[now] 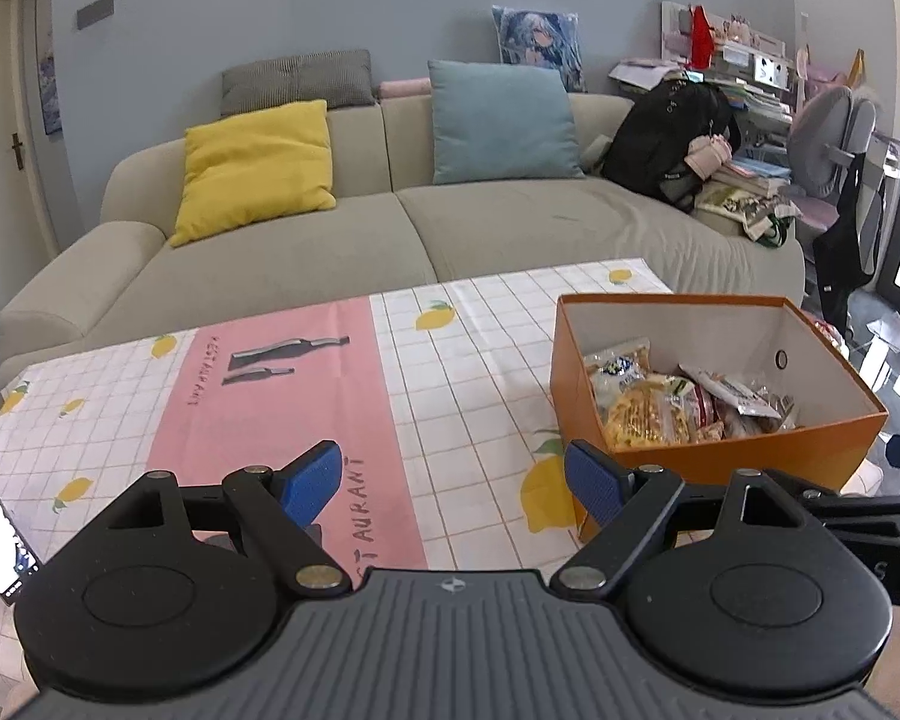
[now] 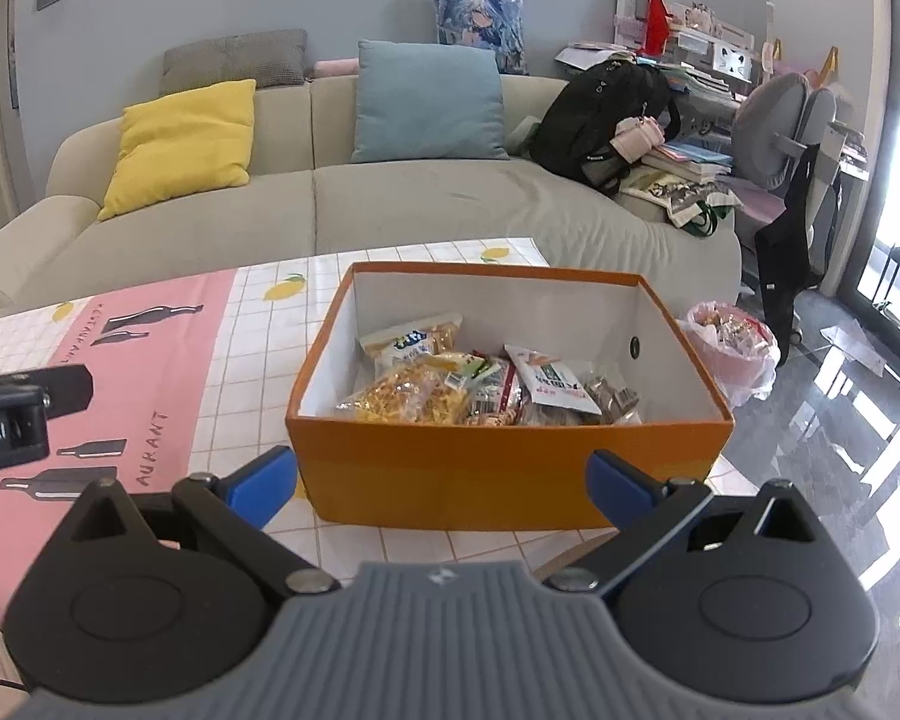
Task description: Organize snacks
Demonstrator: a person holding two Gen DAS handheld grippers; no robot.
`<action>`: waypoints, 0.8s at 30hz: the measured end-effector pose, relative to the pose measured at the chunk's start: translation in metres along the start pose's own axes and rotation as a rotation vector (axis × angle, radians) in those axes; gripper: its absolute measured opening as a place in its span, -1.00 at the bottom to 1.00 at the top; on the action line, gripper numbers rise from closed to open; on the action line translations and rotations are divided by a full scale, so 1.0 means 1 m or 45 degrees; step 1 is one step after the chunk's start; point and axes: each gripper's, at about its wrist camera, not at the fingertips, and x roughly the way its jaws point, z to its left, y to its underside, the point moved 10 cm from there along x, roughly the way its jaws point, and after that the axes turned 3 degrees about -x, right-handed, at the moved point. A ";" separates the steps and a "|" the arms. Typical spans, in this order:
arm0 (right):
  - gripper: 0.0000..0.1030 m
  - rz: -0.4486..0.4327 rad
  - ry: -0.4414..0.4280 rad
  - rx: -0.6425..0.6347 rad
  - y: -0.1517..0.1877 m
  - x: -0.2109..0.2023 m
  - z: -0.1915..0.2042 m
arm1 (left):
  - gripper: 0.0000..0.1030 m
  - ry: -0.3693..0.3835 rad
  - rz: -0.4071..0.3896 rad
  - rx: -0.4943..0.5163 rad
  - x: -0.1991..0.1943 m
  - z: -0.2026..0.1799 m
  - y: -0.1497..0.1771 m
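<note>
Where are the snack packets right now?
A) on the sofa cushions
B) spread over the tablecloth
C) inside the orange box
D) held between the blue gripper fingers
C: the snack packets lie heaped inside the open orange box on the table, while the left gripper and right gripper are both open and hold nothing.

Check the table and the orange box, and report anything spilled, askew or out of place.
Nothing stands out. The snack packets all lie inside the orange box, which sits upright on the tablecloth. No packet lies loose on the cloth. Both grippers are open and empty.
</note>
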 end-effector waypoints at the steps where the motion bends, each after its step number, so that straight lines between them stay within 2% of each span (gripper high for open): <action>1: 0.94 0.000 0.001 0.002 0.000 0.001 0.000 | 0.91 0.000 0.010 0.001 0.002 0.001 0.002; 12: 0.94 0.021 0.004 -0.025 0.004 0.003 0.003 | 0.91 -0.013 0.086 -0.018 0.007 0.005 0.011; 24: 0.94 0.008 0.006 -0.041 0.004 0.000 0.007 | 0.91 -0.010 0.096 -0.031 0.007 0.008 0.011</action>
